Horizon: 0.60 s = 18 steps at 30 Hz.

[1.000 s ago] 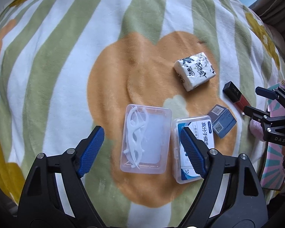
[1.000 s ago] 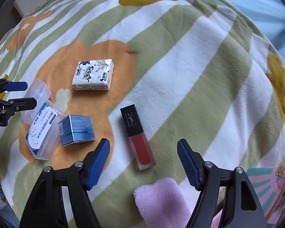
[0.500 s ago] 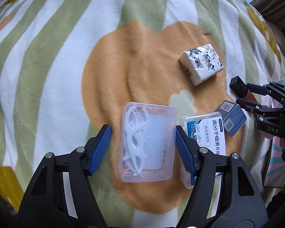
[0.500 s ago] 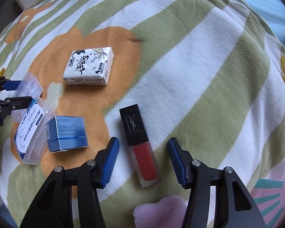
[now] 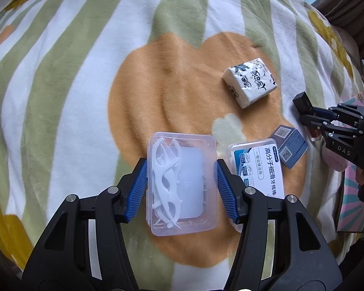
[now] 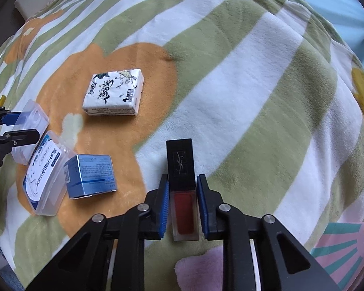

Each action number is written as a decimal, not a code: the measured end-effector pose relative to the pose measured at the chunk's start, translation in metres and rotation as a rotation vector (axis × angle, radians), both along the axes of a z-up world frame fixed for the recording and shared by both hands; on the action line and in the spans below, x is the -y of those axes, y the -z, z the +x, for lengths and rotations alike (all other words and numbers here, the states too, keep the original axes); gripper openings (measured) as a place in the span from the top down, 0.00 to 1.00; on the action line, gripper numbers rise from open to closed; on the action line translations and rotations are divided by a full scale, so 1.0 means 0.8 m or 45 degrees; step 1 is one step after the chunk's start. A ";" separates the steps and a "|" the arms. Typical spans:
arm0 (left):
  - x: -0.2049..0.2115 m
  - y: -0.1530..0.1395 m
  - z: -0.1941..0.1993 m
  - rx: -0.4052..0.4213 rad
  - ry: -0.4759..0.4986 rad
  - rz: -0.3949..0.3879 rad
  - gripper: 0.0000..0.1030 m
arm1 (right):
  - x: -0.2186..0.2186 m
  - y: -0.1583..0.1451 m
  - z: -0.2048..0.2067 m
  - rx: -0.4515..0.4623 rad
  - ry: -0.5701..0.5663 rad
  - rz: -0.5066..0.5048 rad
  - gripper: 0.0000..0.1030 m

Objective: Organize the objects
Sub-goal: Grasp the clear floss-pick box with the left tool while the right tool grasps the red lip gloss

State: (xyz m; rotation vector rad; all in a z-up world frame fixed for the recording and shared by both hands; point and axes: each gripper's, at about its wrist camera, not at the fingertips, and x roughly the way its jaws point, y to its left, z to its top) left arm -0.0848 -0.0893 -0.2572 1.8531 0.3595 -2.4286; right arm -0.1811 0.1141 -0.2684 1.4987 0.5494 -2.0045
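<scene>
Left gripper (image 5: 181,189): my fingers (image 5: 138,189) sit on both long sides of the clear floss-pick box (image 5: 182,184), pads touching or just about touching its walls; I read it as gripping the box. Box lies flat on the orange patch of the striped blanket (image 5: 68,77), open side up, white floss picks (image 5: 166,181) piled along its left side.

Its lid (image 5: 257,169), with the blue-and-white label, lies just right of the box, beside my right finger. Small blue carton (image 5: 288,145) sits touching or nearly touching the lid's far corner. Tissue pack (image 5: 250,82) is farther up the blanket, apart from the rest.

Right gripper (image 6: 182,203): fingers (image 6: 163,203) closed on the lipstick tube (image 6: 183,189), clamped on the red lower body, black cap pointing away from me. Tube rests on a white stripe of the blanket, just beyond a pink fluffy cloth (image 6: 201,266) at the near edge.

From the right wrist view: blue carton left of the tube, near but not touching; lid leaning against the carton's left side; tissue pack beyond both. Left gripper visible at the far left edge, around the clear box.
</scene>
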 end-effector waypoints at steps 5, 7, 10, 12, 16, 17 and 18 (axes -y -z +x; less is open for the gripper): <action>0.011 -0.008 0.012 -0.012 -0.028 0.021 0.49 | -0.008 -0.015 0.010 0.007 0.032 -0.021 0.81; 0.013 -0.015 0.021 -0.019 -0.032 0.026 0.49 | -0.011 -0.024 0.014 0.012 0.053 -0.036 0.81; 0.018 -0.032 0.031 -0.041 -0.026 0.022 0.49 | -0.016 -0.042 0.022 0.014 0.098 -0.059 0.81; 0.015 -0.049 0.031 -0.064 -0.016 0.019 0.49 | -0.019 -0.059 0.028 0.012 0.132 -0.077 0.81; 0.008 -0.088 0.025 -0.102 0.018 -0.003 0.49 | -0.024 -0.093 0.039 -0.002 0.199 -0.107 0.81; 0.007 -0.101 0.025 -0.113 0.028 -0.012 0.49 | -0.012 -0.105 0.042 -0.005 0.217 -0.112 0.81; 0.005 -0.114 0.024 -0.123 0.037 -0.019 0.49 | -0.013 -0.116 0.046 -0.009 0.236 -0.117 0.81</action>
